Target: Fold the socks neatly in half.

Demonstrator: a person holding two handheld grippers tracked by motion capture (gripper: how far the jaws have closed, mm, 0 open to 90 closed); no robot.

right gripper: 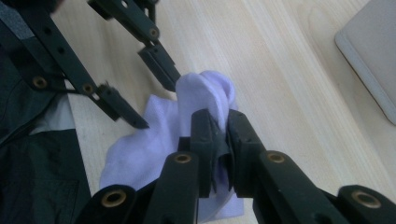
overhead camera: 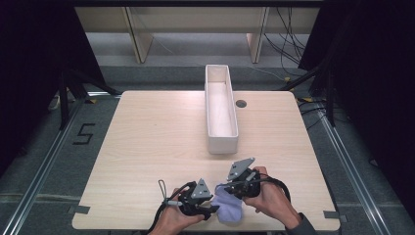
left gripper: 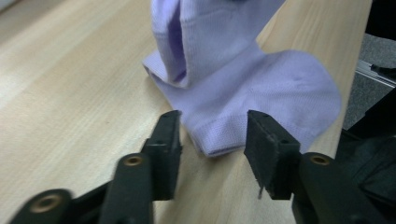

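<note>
- While the table (overhead camera: 147, 137) carries a long white bin (overhead camera: 221, 110) running away from the person, the work sits at the near edge, well short of the bin's near end.
- Between bin and table edge lies the lilac sock (overhead camera: 230, 205), its foot flat on the wood and its cuff end lifted and folded over itself, as the left gripper view shows (left gripper: 243, 88).
- On the bin's side of the sock, the right gripper (right gripper: 218, 128) has its jaws pinched narrow on the raised cuff fold, with cloth squeezed between the pads.
- Farther from the bin, the left gripper (left gripper: 212, 135) has its jaws half spread and straddles the sock's near hem; the pads do not press the cloth, so it holds nothing.
- My reading of the step: the sock is being folded or gathered before going to the bin, with the right side anchoring and the left about to take its hold.
- Next, the left jaws need to close squarely on the hem, catching both layers, without dragging the sock off the table edge, which lies just beside it.
</note>
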